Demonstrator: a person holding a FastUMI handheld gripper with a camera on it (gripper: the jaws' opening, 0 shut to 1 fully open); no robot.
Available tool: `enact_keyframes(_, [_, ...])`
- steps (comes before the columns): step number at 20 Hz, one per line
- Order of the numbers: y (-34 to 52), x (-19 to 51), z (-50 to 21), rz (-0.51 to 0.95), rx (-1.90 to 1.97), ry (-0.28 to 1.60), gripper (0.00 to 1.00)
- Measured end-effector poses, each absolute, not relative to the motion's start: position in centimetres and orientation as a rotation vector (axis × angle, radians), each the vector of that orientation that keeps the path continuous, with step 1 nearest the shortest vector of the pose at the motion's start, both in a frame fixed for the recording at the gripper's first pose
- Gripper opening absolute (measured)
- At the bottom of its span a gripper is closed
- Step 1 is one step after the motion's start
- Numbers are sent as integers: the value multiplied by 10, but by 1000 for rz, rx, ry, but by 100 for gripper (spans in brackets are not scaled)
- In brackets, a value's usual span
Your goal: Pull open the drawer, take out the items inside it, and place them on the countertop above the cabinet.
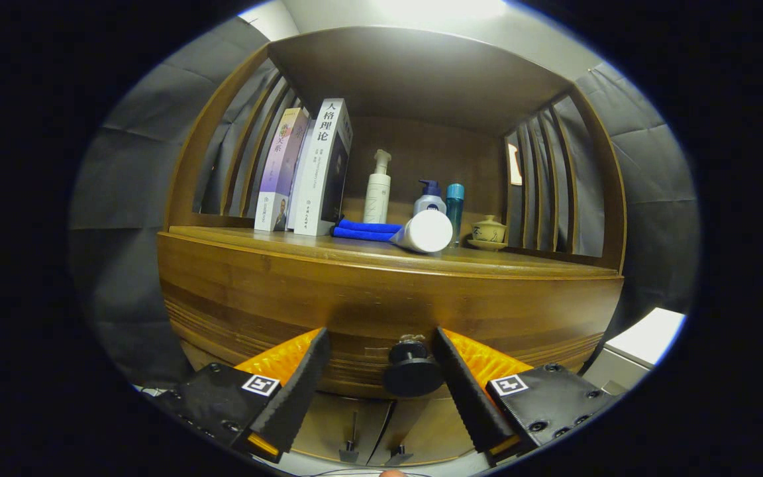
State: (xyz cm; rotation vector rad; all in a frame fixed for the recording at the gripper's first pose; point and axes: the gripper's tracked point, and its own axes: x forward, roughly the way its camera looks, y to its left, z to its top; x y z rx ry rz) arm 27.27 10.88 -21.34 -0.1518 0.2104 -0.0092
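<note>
- One gripper (380,344), jaws standing wide apart, is holding nothing; its black fingers (299,387) with orange backs are pointing at the drawer front.
- One black round knob (412,371) is sitting between the fingers, close to the right one; whether that finger is touching it cannot be told.
- One wooden drawer (381,311) is showing its closed front just ahead of the fingers, under the desk (355,250) of the cabinet.
- Two upright books (308,172) are standing at the left of the desk, side by side and touching.
- One folded blue cloth (365,229) is lying just right of the books.
- One white bottle (426,232) is lying on its side, its base facing the gripper, against the cloth.
- Three upright containers are standing behind: a white pump bottle (377,189), a blue-capped pump bottle (430,197) and a teal tube (455,204).
- One small lidded cup (489,231) on a saucer is resting at the right.
- Two lower cabinet doors (381,424) are showing beneath the drawer.
</note>
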Motion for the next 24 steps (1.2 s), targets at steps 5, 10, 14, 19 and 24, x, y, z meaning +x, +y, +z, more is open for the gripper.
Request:
enact_keyframes(5, [107,248,-175,5,-123,160,98])
enact_keyframes(10, [98,202,-122,36,-96,122,98])
enact_keyframes(14, [88,164,-85,68,-60,109,98])
enact_keyframes(19, [73,123,-52,90,-26,90,98])
enact_keyframes(24, [57,93,-35,90,-27,61,97])
